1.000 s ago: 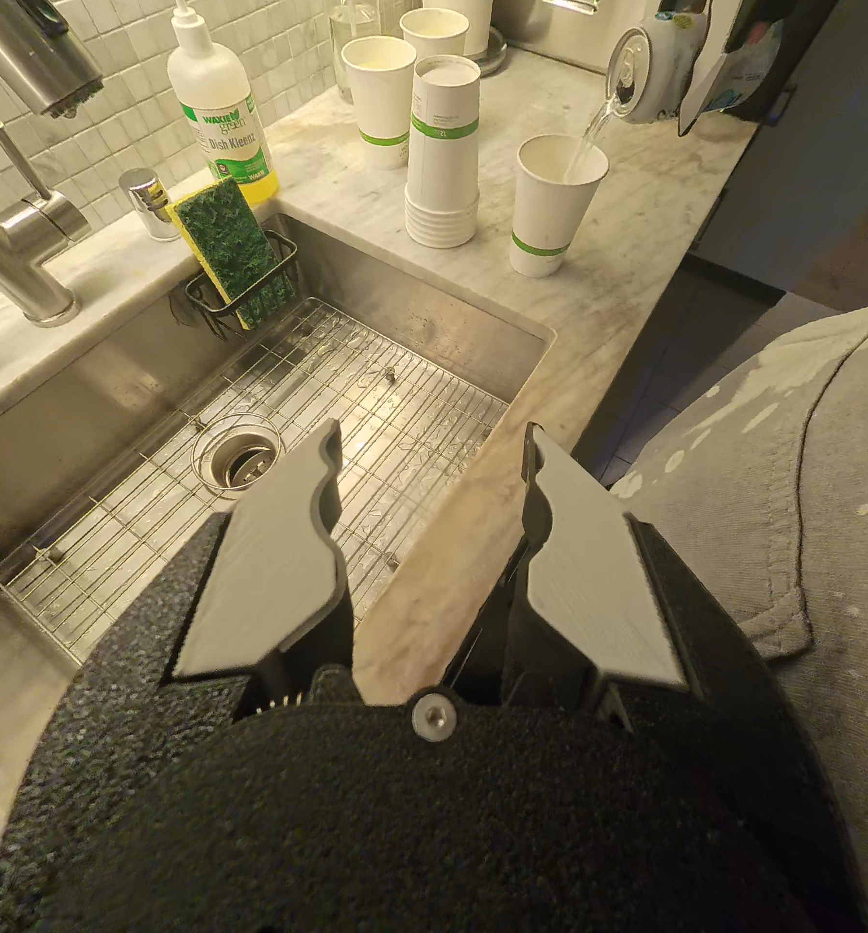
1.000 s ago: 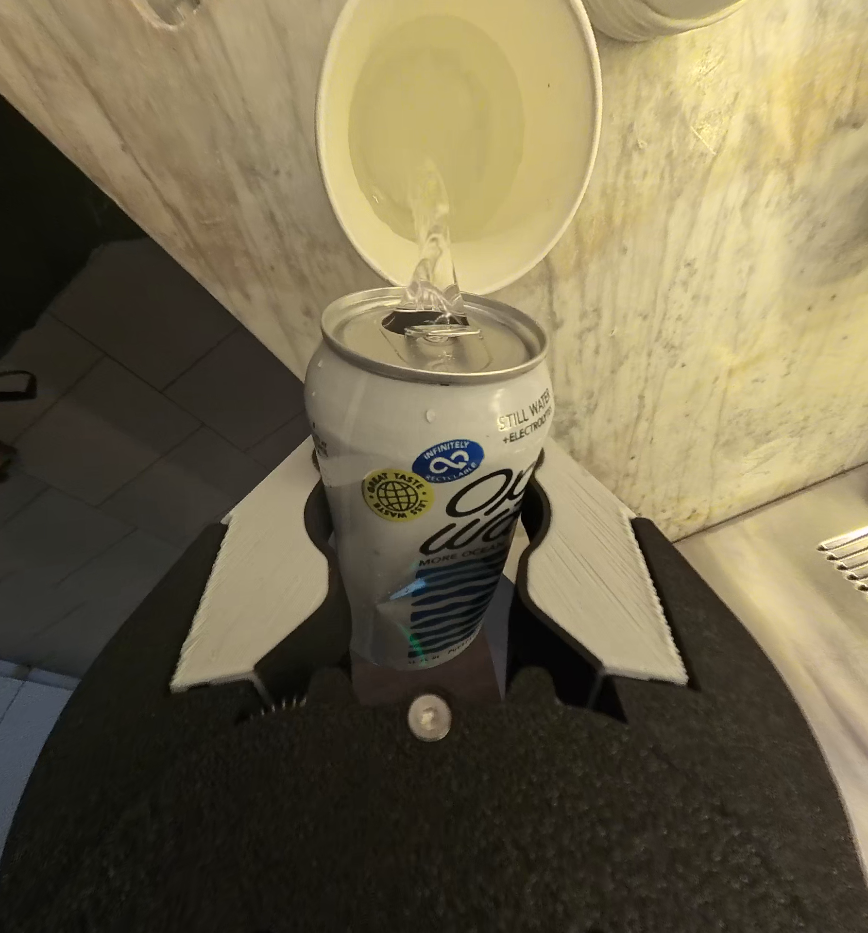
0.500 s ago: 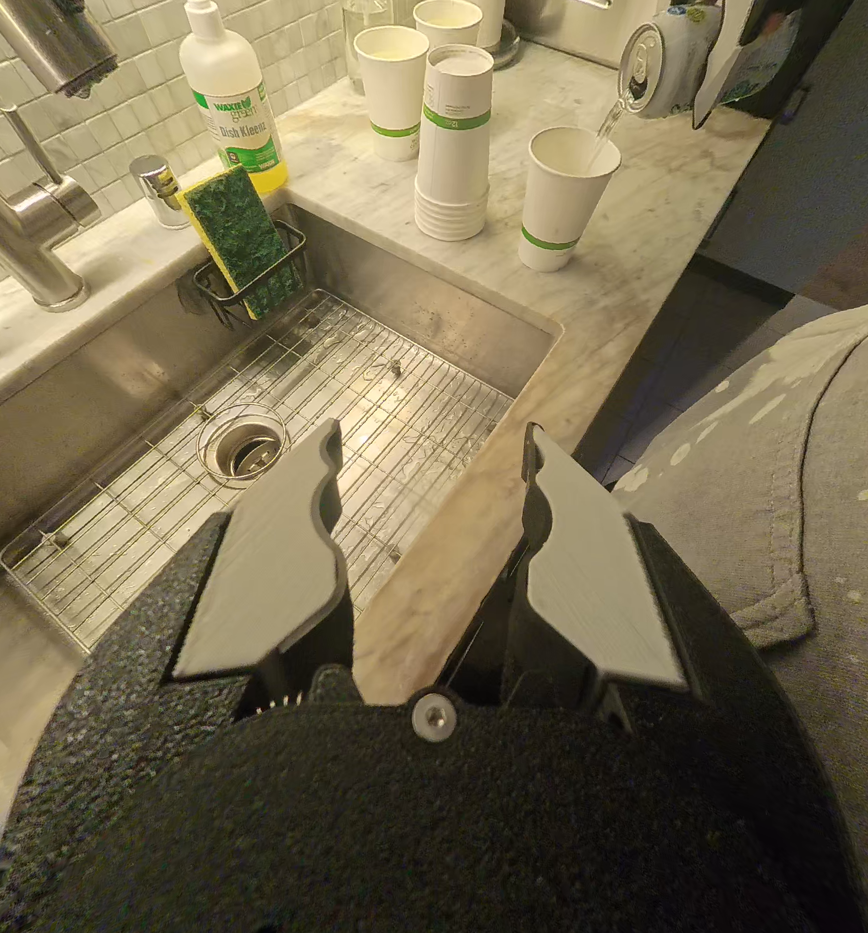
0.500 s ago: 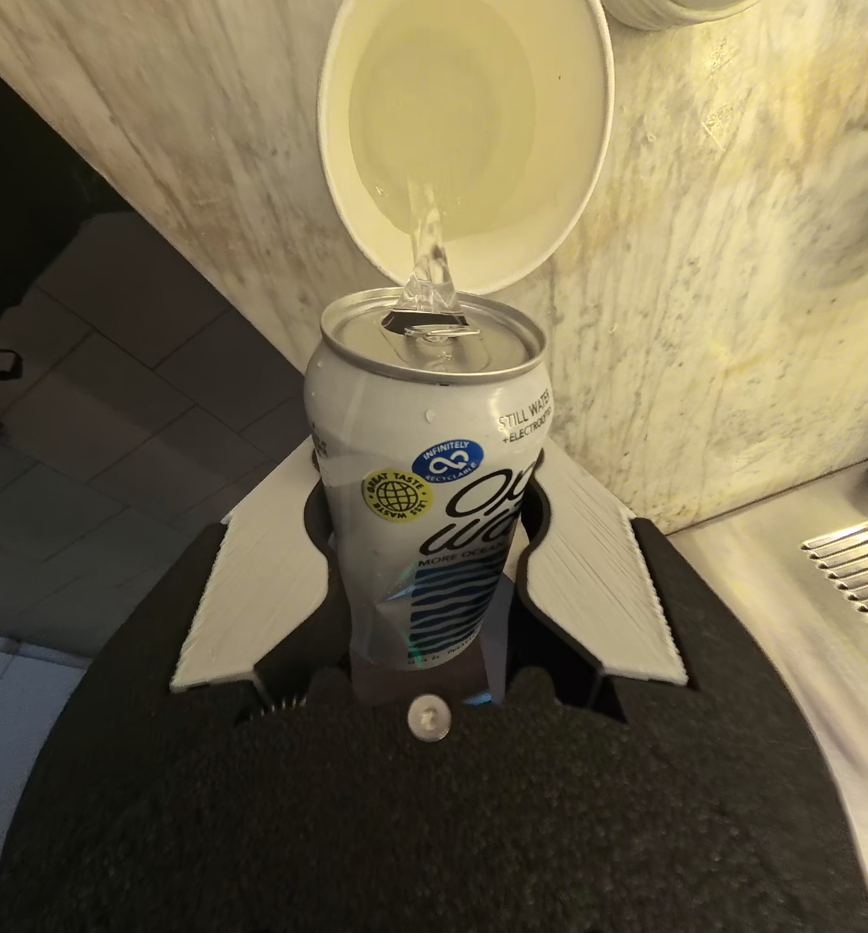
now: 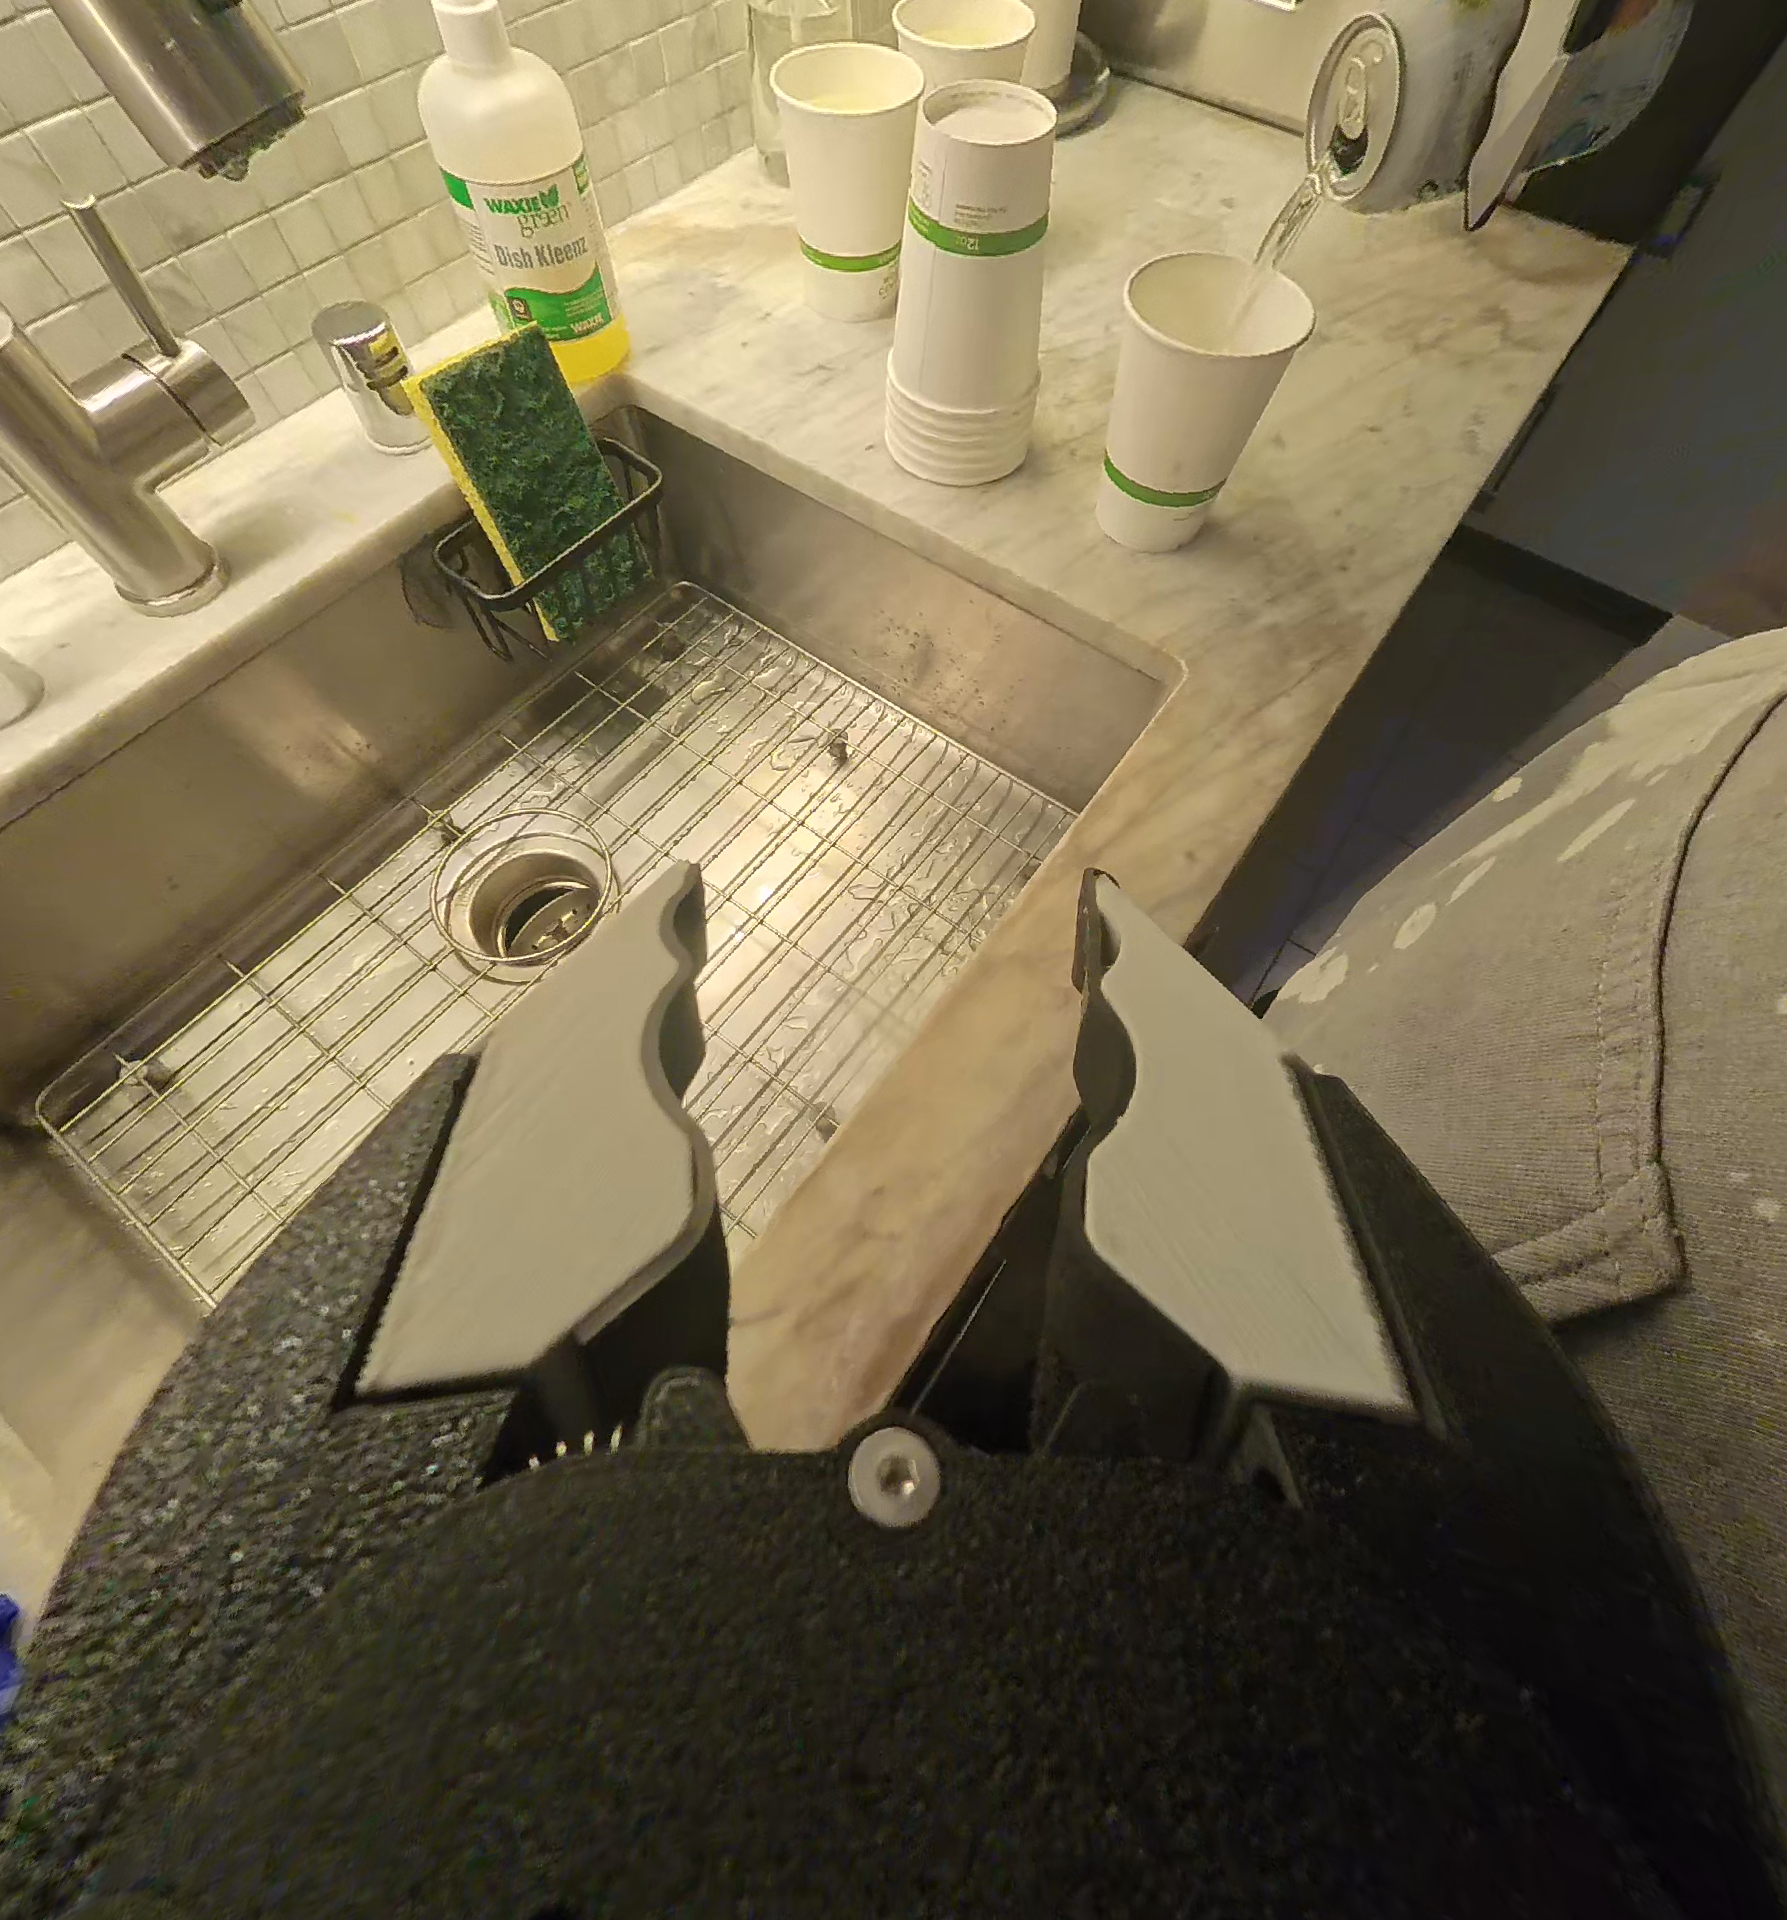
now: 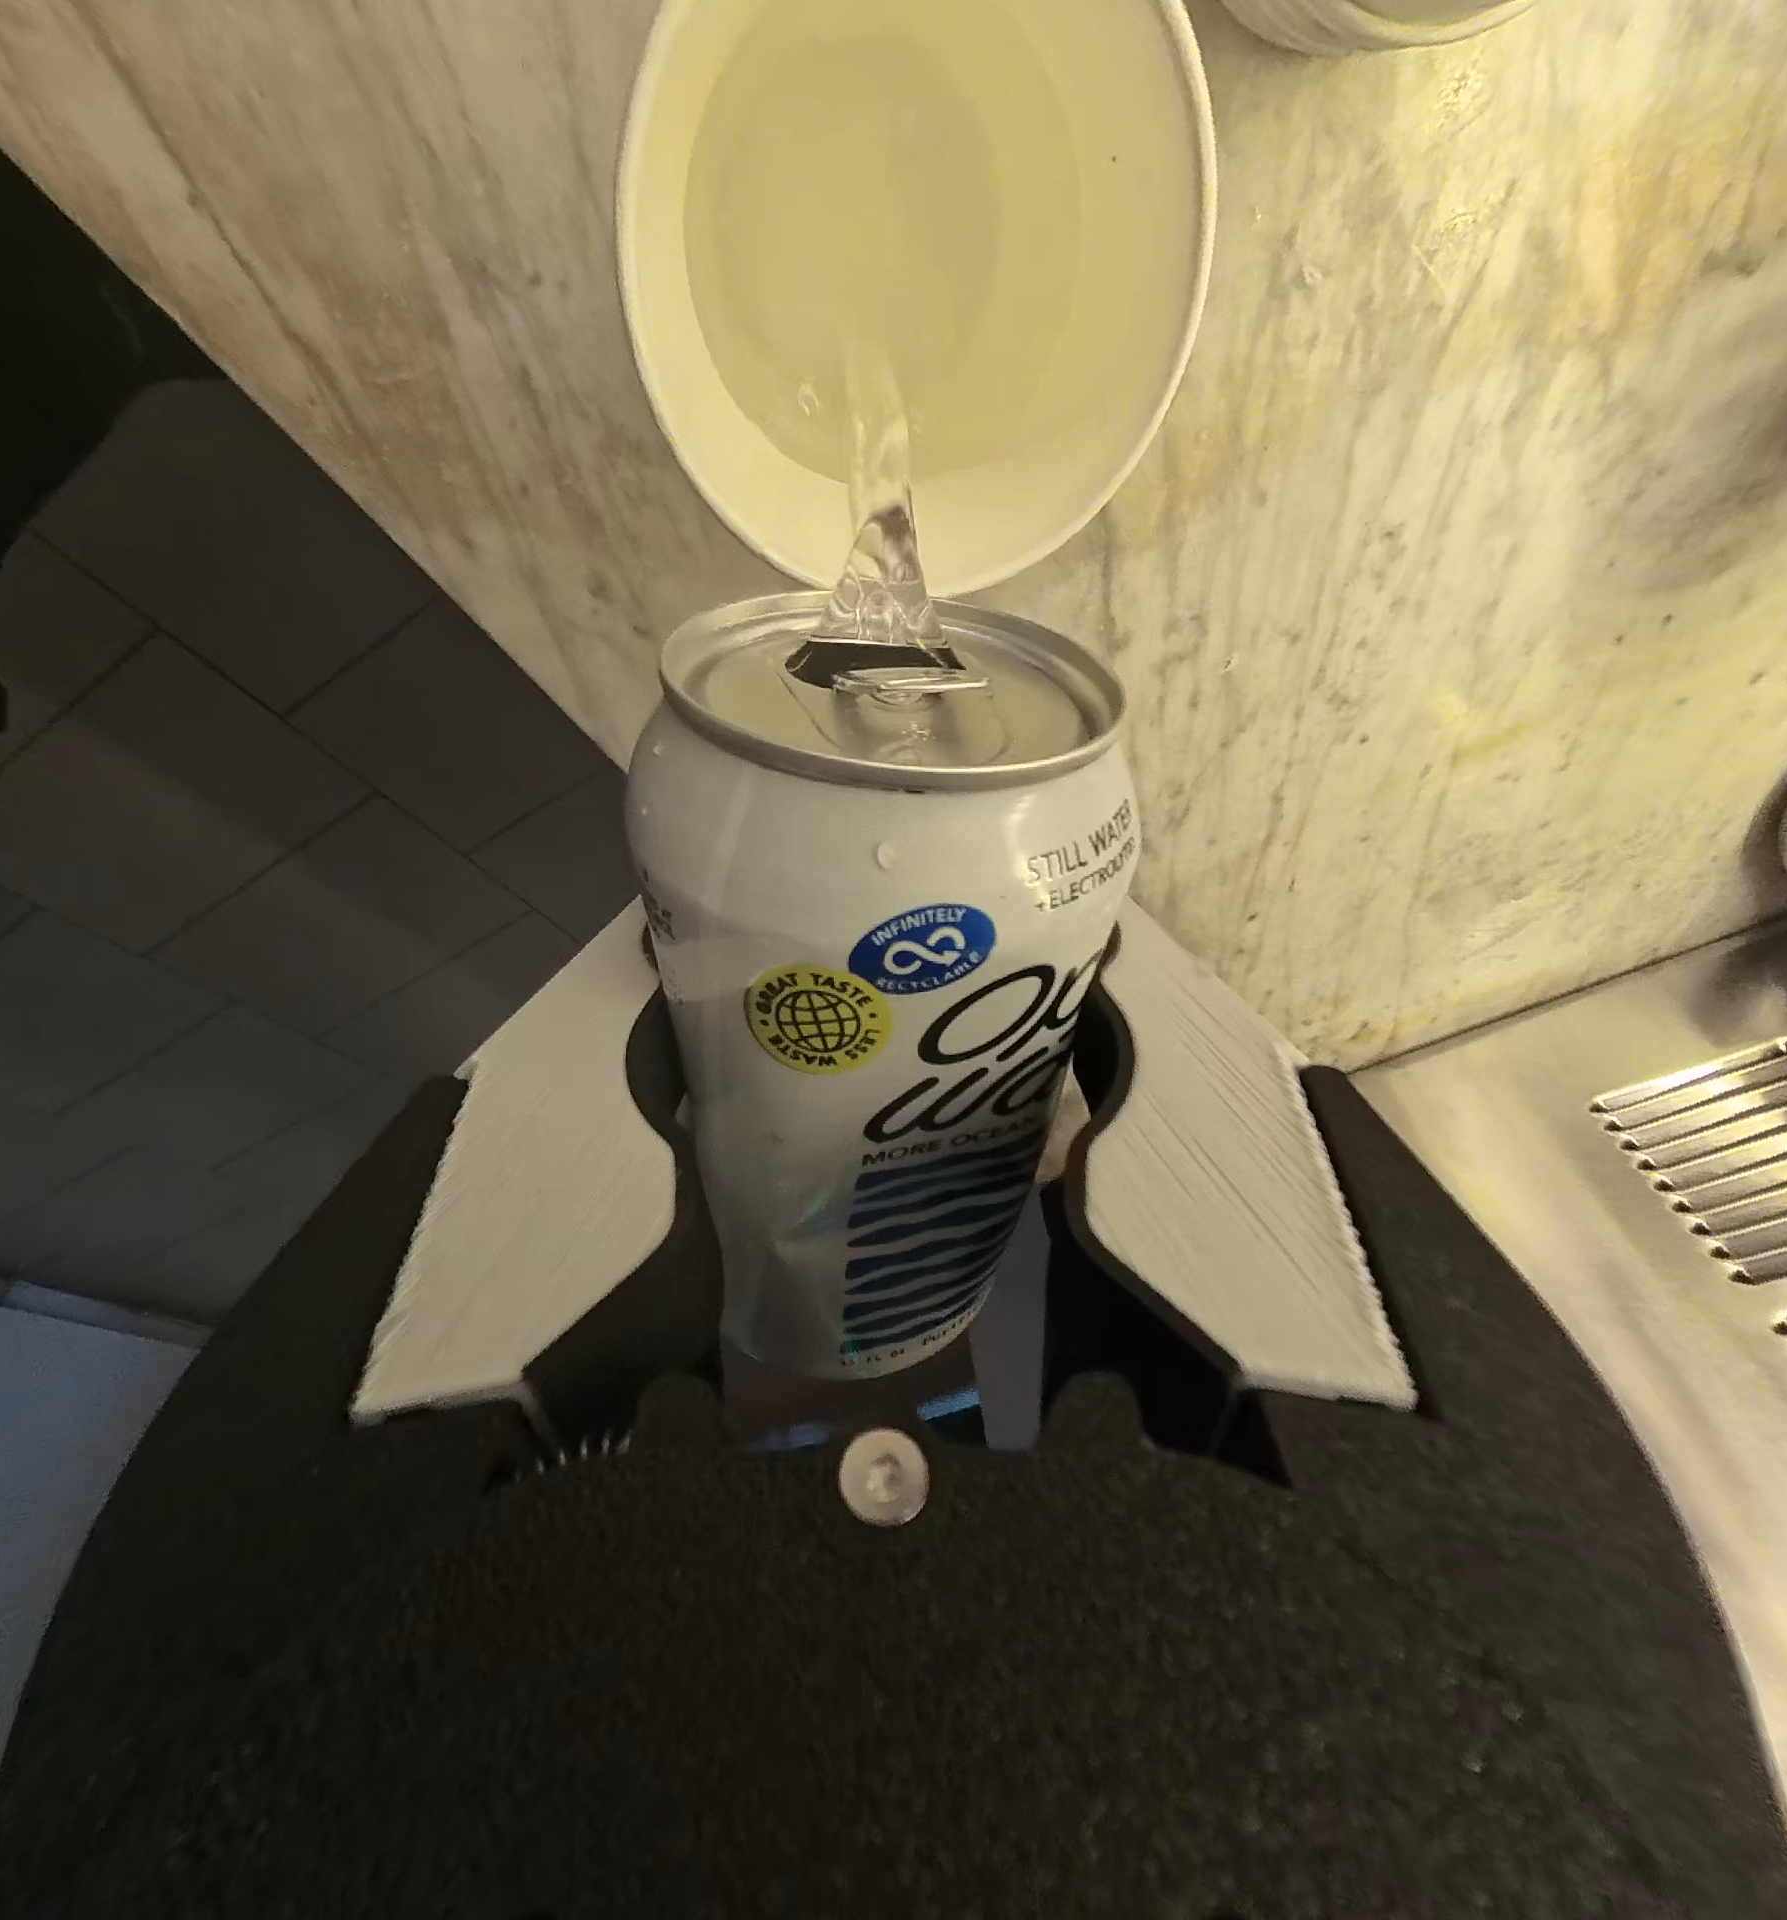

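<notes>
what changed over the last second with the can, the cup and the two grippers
Little moved. The right gripper stays shut on the white drink can, still tilted and pouring clear water into the white paper cup with a green band; the water in the cup has risen a little. The left gripper stays open and empty over the front edge of the steel sink, and its view has drifted slightly. The stack of paper cups has not moved.

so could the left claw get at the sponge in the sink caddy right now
Probably yes: the left claw is open and empty over the sink, and nothing stands between it and the sponge.
</notes>
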The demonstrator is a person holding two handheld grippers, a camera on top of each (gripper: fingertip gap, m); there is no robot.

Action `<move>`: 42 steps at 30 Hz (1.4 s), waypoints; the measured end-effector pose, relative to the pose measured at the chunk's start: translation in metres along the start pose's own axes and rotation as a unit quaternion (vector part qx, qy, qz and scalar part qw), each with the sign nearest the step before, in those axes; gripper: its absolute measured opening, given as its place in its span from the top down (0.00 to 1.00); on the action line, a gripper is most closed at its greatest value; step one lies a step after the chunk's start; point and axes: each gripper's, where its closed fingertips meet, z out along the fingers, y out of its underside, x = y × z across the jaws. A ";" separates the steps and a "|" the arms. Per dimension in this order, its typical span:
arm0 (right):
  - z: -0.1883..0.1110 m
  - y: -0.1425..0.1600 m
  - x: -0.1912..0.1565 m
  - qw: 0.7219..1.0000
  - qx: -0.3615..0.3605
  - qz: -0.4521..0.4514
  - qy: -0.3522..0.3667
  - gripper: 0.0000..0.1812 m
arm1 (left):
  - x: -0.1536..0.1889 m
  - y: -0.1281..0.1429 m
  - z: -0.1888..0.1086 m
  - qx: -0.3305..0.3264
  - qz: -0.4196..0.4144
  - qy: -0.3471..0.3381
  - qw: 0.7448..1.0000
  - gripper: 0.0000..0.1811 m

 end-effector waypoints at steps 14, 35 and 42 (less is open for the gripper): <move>-0.007 0.002 0.006 0.999 -0.027 -0.016 0.008 0.60 | 0.000 0.002 0.001 -0.003 -0.004 0.000 1.000 0.61; -0.010 0.003 0.012 0.997 -0.058 -0.038 0.016 0.60 | -0.004 0.006 0.002 -0.004 -0.012 -0.006 1.000 0.61; -0.013 0.004 0.015 0.996 -0.071 -0.046 0.022 0.60 | -0.004 0.007 0.002 -0.003 -0.014 -0.007 1.000 0.61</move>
